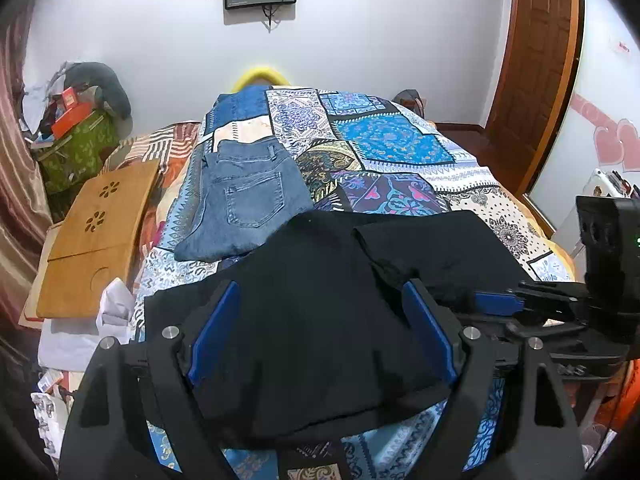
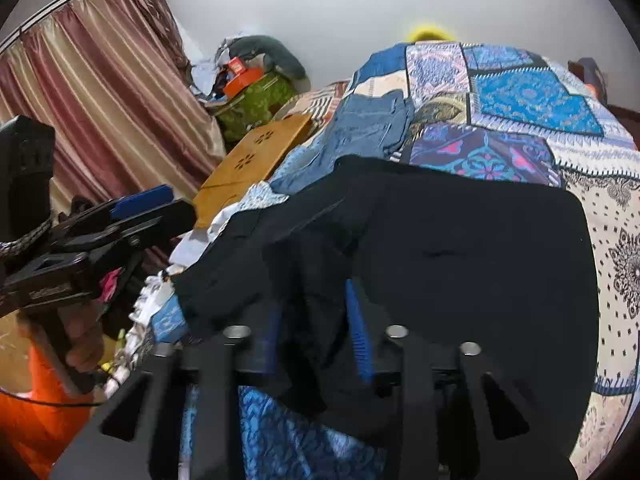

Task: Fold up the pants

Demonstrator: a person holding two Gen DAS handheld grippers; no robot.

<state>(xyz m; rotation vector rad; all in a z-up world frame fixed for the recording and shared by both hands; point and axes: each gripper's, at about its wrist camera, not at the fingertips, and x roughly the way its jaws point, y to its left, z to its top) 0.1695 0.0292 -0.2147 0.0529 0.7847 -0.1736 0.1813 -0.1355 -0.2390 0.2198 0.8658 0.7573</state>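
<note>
Black pants [image 1: 320,312] lie folded on the patterned bedspread [image 1: 392,140] near the front edge; they also show in the right wrist view [image 2: 460,264]. My left gripper [image 1: 320,300] is wide open, its blue pads [image 1: 216,328] hovering over the pants and holding nothing. My right gripper [image 2: 316,316] has its blue pads [image 2: 358,336] close together on a fold of the black pants. The right gripper also shows at the right of the left wrist view [image 1: 500,302]. The left gripper shows at the left of the right wrist view [image 2: 160,204].
Folded blue jeans [image 1: 248,204] lie beyond the black pants on the bed. A wooden lap tray [image 1: 96,236] rests at the bed's left side. A green bag with clutter [image 1: 76,148] stands by the curtain [image 2: 100,100]. A wooden door [image 1: 532,76] is at right.
</note>
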